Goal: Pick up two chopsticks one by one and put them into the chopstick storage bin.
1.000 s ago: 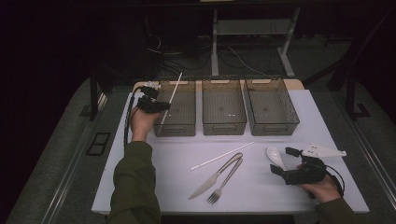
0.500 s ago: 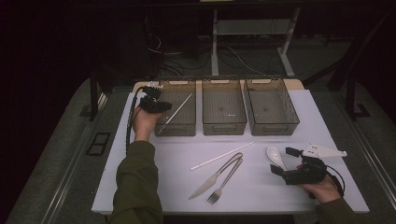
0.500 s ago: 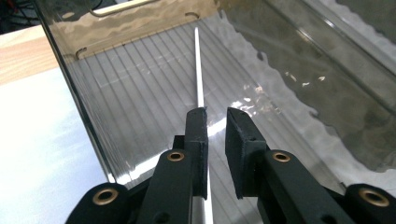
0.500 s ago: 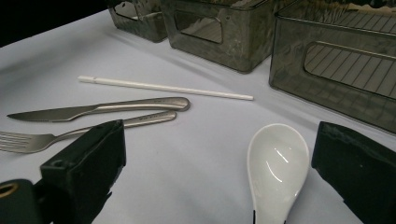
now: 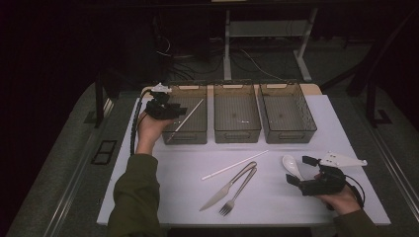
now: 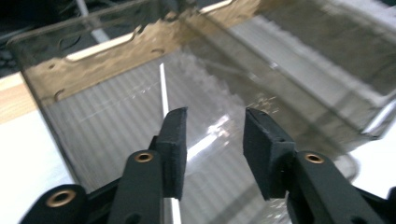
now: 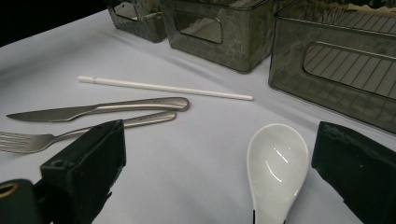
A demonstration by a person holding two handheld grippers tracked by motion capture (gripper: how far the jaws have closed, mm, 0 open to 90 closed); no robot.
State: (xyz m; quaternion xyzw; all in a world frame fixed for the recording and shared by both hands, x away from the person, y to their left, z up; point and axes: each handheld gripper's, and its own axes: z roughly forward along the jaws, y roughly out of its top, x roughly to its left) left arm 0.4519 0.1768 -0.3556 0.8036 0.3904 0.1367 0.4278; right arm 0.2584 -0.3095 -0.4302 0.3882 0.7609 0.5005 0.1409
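A white chopstick [image 5: 185, 120] lies slanted inside the left bin [image 5: 193, 137]; in the left gripper view the chopstick [image 6: 163, 87] runs behind the left jaw. My left gripper [image 5: 180, 110] [image 6: 215, 128] hovers open over that bin, with nothing between its jaws. At the table's near right, my right gripper [image 5: 300, 169] [image 7: 219, 135] rests low and open. A white ceramic spoon [image 5: 291, 166] [image 7: 277, 169] lies between its two jaws, bowl pointing away, untouched.
A second white chopstick [image 5: 234, 165] [image 7: 166, 87], a knife [image 5: 228, 187] [image 7: 100, 109] and a fork [image 5: 238, 191] [image 7: 70, 133] lie on the white mat's middle. The middle bin [image 5: 237, 135] and right bin [image 5: 290, 135] stand in the row at the back.
One second ago the left gripper held the chopstick upright over the left bin. It has let go; the chopstick has dropped into the bin. The right gripper has stayed still.
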